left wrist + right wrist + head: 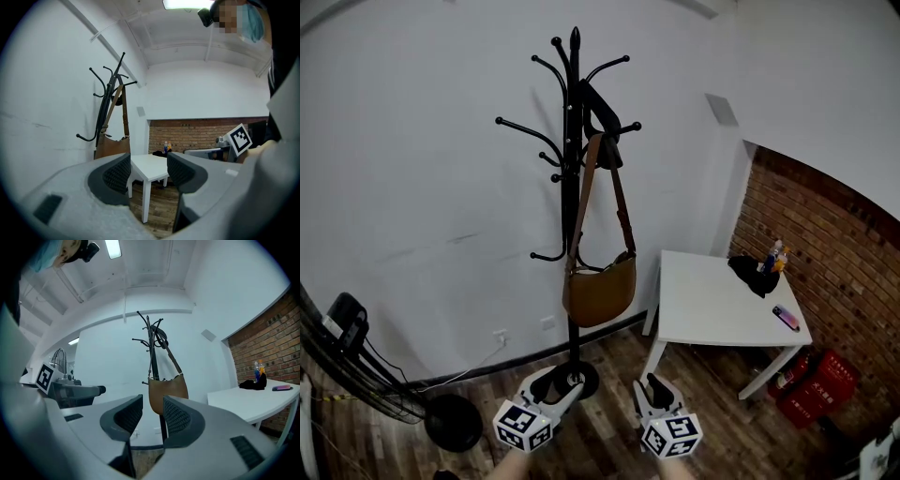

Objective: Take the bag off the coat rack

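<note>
Close by, the left hand-held gripper (555,384) and the right hand-held gripper (656,389) are held low, jaws spread apart, gripping and touching nothing. Beyond them the brown bag (600,292) hangs by its strap from an upper hook of the black coat rack (571,169). The white table (712,314) stands to its right.

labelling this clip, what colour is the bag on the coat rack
Tan brown; the bag shows best in the head view.

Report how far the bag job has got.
Done: nothing; the bag hangs by its strap on the rack. In hand: nothing; left gripper and right gripper are open, empty, low, short of the rack. To do: reach the strap, lift it off.
</note>
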### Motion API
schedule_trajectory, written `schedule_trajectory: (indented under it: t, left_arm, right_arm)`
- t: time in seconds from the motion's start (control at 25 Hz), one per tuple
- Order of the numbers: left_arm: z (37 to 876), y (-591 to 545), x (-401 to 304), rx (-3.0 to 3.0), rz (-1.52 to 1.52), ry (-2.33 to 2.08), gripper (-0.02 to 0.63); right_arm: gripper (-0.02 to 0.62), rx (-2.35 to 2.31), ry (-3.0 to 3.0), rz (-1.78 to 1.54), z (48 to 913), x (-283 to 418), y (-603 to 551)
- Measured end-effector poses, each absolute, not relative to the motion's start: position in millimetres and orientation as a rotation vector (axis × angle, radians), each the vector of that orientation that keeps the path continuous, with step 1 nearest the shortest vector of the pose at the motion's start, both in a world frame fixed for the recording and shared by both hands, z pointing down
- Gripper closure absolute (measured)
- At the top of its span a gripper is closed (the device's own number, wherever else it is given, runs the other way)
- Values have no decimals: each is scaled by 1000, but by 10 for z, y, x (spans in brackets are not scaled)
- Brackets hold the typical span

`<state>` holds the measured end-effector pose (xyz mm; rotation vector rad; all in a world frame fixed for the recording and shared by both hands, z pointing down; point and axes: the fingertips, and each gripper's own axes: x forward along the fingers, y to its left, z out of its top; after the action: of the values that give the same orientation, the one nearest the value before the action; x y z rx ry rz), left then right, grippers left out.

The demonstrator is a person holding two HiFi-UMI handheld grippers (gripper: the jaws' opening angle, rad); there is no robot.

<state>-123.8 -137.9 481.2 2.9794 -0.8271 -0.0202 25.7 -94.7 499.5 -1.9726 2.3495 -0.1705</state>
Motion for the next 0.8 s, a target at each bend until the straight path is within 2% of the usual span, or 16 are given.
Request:
schedule_trajectory:
  t: [0.8]
  left_arm:
    - [4762, -2175, -652, 2893, -47, -1073, 373]
  right_arm:
    - [479, -1829, 2482, -143, 4838, 982, -2014]
